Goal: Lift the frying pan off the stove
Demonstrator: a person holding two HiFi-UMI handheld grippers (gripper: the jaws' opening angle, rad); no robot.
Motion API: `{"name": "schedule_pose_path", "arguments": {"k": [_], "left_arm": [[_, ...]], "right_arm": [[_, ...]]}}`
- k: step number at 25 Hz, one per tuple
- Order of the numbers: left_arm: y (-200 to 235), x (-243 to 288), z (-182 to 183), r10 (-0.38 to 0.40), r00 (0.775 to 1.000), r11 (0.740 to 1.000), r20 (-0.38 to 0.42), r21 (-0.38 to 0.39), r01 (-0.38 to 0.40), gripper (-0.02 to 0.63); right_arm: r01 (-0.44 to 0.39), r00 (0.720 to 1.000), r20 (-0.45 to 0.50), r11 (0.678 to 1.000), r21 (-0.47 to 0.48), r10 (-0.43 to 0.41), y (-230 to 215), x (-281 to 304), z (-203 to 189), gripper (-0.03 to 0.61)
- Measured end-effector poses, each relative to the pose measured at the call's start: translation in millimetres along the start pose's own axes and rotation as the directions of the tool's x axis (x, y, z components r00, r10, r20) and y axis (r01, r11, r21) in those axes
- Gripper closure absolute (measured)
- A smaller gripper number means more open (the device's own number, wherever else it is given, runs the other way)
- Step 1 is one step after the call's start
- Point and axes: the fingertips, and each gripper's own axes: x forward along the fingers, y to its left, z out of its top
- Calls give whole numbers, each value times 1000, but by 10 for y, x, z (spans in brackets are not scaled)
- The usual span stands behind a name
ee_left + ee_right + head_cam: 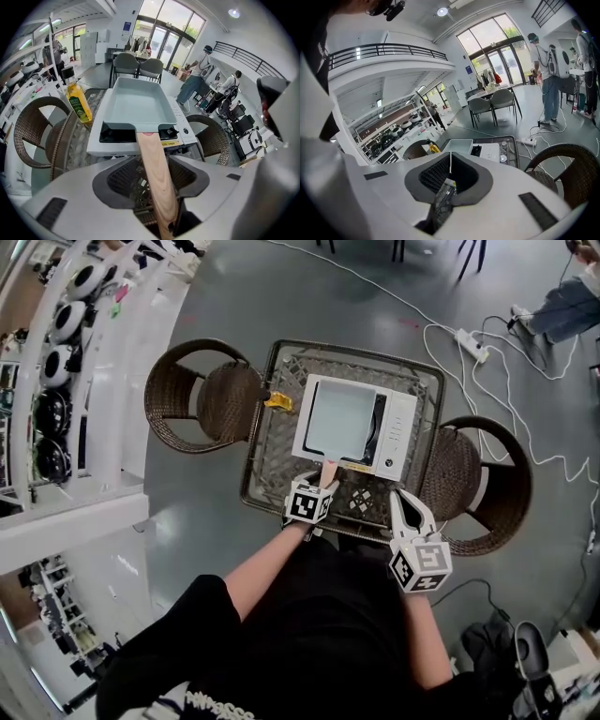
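A pale blue-grey square frying pan [339,418] [138,105] sits on the white stove [398,432] [187,136]. Its wooden handle [328,472] [154,159] points toward me. My left gripper [322,487] [157,180] is at the stove's near edge, open, with the handle running between its jaws; small gaps show beside the wood. In the left gripper view the handle's near end is hidden behind the jaws. My right gripper [403,501] [449,180] hovers over the table's near right corner, shut and holding nothing, with the pan [457,146] ahead of it.
The stove stands on a wicker-framed table [258,456]. A yellow oil bottle [278,401] [78,104] stands left of the stove. Wicker chairs [202,395] [478,484] flank the table. White shelving with cookware [56,352] lines the left; cables [487,362] lie on the floor.
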Motion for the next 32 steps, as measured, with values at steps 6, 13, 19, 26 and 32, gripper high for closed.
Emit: {"name": "schedule_pose_path", "arguments": {"k": [6, 13, 19, 26, 32], "left_arm": [[-34, 150, 21, 15, 998, 999, -58, 42, -13, 365], [-68, 348, -83, 14, 985, 1000, -169, 2, -14, 365], [-76, 523, -234, -23, 965, 997, -260, -82, 1, 367], [-75, 661, -308, -30, 942, 997, -335, -80, 3, 490], [-76, 661, -313, -52, 941, 992, -334, -129, 9, 552]], "right_arm": [[-10, 1000, -22, 1000, 0, 10, -107, 44, 0, 548], [-11, 1000, -17, 1000, 13, 11, -194, 54, 83, 548], [-3, 1000, -14, 999, 39, 4, -318, 32, 24, 548], [24, 1000, -7, 998, 66, -23, -505, -34, -16, 548], [36, 999, 7, 996, 76, -36, -525, -87, -42, 548]]}}
